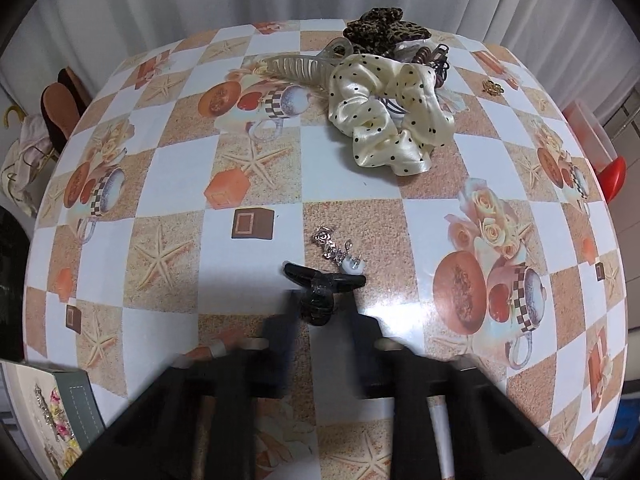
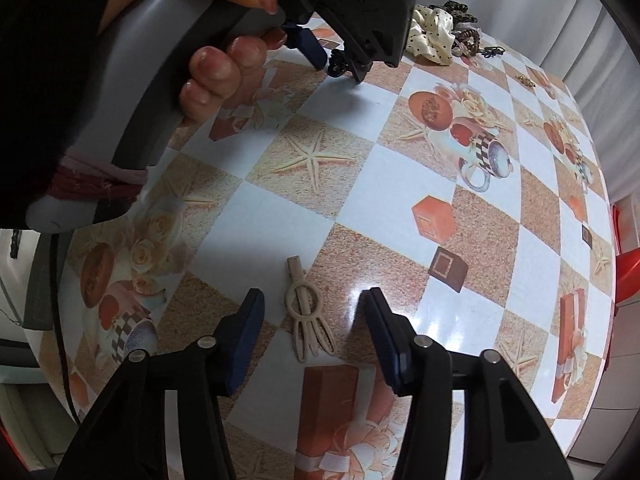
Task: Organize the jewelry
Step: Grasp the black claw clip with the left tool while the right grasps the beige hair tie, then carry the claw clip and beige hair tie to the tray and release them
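Observation:
In the left wrist view my left gripper (image 1: 322, 304) has its fingers on either side of a black claw clip (image 1: 320, 292) on the table; whether the pads press it I cannot tell. A small silver-and-white clip (image 1: 340, 252) lies just beyond it. In the right wrist view my right gripper (image 2: 312, 320) is open, its fingers either side of a beige hair clip (image 2: 306, 312) lying flat on the table. The left gripper (image 2: 340, 66) with the black clip also shows at the top of the right wrist view.
A pile sits at the far side of the table: polka-dot cream scrunchie (image 1: 384, 120), clear claw clip (image 1: 304, 64), leopard bow (image 1: 384, 30), brown coil ties (image 1: 430, 58). A small gold piece (image 1: 493, 88) lies right of it. An open jewelry box (image 1: 52, 420) stands at the near left. Patterned tablecloth (image 1: 180, 168).

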A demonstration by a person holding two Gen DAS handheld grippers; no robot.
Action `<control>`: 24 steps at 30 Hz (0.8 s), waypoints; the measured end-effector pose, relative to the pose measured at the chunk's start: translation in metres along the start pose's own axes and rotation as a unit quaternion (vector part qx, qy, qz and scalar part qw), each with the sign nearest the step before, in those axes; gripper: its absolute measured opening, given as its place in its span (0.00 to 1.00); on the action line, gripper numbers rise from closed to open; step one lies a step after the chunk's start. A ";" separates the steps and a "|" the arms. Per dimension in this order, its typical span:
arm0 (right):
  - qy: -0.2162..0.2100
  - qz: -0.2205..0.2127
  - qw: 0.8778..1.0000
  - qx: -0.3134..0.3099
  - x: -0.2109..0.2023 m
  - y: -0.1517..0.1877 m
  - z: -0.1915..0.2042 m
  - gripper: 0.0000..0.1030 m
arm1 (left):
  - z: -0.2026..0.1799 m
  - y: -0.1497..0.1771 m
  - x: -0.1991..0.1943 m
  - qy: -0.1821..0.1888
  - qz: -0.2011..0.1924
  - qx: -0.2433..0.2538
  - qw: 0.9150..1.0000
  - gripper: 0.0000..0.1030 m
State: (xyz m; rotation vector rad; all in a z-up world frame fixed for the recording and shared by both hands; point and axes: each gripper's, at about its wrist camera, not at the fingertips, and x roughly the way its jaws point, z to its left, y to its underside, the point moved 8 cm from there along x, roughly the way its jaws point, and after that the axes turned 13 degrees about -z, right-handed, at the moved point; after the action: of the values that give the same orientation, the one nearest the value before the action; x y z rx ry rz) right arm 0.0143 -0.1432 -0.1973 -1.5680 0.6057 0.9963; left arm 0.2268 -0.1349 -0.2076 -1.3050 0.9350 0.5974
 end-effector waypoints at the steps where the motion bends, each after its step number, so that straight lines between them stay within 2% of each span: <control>1: -0.002 0.000 1.000 -0.003 0.000 0.000 0.001 0.41 | 0.000 0.000 -0.001 0.000 -0.001 0.000 1.000 0.22; 2: -0.005 -0.001 1.000 -0.006 -0.002 0.001 0.003 0.36 | 0.001 0.000 -0.003 0.001 -0.004 -0.001 1.000 0.22; 3: -0.008 -0.001 1.000 -0.011 -0.003 0.001 0.007 0.21 | 0.001 -0.001 -0.005 0.003 -0.007 -0.001 1.000 0.22; 4: -0.011 0.000 1.000 -0.013 -0.004 0.001 0.011 0.20 | 0.001 -0.002 -0.008 0.005 -0.010 -0.001 1.000 0.22; 12: -0.034 0.004 0.997 0.062 -0.011 -0.002 -0.003 0.20 | 0.008 0.000 -0.038 0.015 -0.025 -0.007 1.000 0.22; 17: -0.051 0.015 0.989 0.137 -0.017 -0.003 -0.022 0.20 | 0.019 0.016 -0.063 0.019 -0.022 -0.016 0.999 0.22; 24: -0.054 0.038 0.979 0.194 -0.017 -0.007 -0.045 0.20 | 0.040 0.050 -0.097 0.014 -0.007 -0.029 0.999 0.22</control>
State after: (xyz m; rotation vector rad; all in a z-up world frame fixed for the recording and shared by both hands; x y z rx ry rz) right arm 0.0235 -0.1872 -0.1782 -1.1465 0.7380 0.9468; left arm 0.1448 -0.0739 -0.1523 -1.3746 0.9355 0.6008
